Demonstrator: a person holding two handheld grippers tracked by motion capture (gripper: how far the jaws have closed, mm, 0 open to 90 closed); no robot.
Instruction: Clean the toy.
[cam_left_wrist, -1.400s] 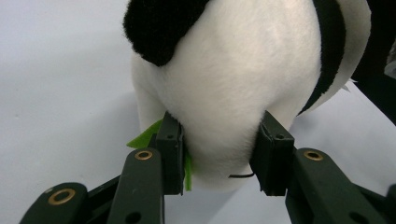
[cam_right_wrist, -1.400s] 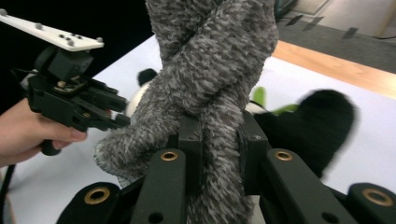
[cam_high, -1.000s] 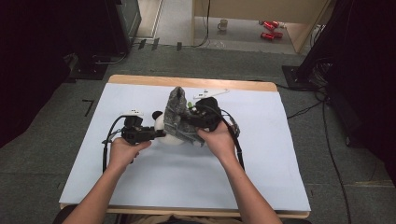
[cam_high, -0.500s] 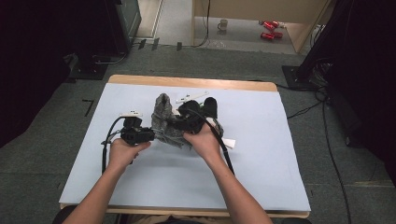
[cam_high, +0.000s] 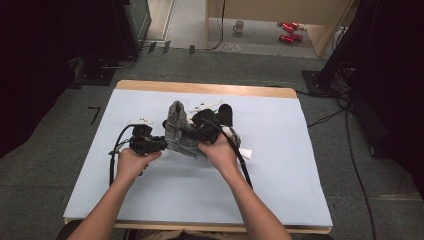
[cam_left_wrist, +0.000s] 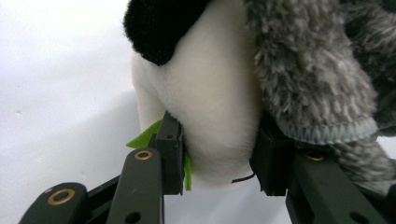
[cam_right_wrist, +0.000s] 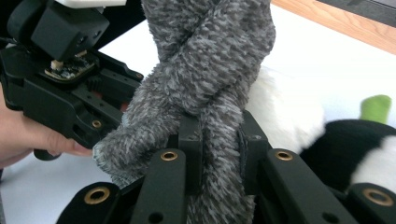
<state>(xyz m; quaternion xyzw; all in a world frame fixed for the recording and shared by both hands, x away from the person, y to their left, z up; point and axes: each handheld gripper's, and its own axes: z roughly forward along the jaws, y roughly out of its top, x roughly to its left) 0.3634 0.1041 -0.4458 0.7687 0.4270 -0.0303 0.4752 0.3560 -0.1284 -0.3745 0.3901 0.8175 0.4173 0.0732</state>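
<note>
A black-and-white plush toy (cam_left_wrist: 210, 93) with a green bit (cam_left_wrist: 145, 135) lies mid-table on the pale blue mat (cam_high: 280, 165). My left gripper (cam_left_wrist: 218, 150) is shut on its white body, one pad on each side. A grey fuzzy cloth (cam_right_wrist: 210, 56) is twisted and stands up over the toy; my right gripper (cam_right_wrist: 219, 140) is shut on its lower part. In the high view the cloth (cam_high: 177, 117) rises between the left gripper (cam_high: 159, 145) and the right gripper (cam_high: 192, 134), which sit close together. The toy's black part (cam_high: 225, 114) shows behind the right hand.
A small white tag (cam_high: 245, 153) lies on the mat right of the right hand. Small white pieces (cam_high: 207, 106) sit behind the toy. Cables trail from both grippers toward the person. On the floor beyond the table stand a mug (cam_high: 239, 26) and red objects (cam_high: 287, 30).
My right hand has shifted left and down with the grey cloth, bringing it nearer the left gripper. The cloth's top now stands lower and further left. The left hand has stayed put.
</note>
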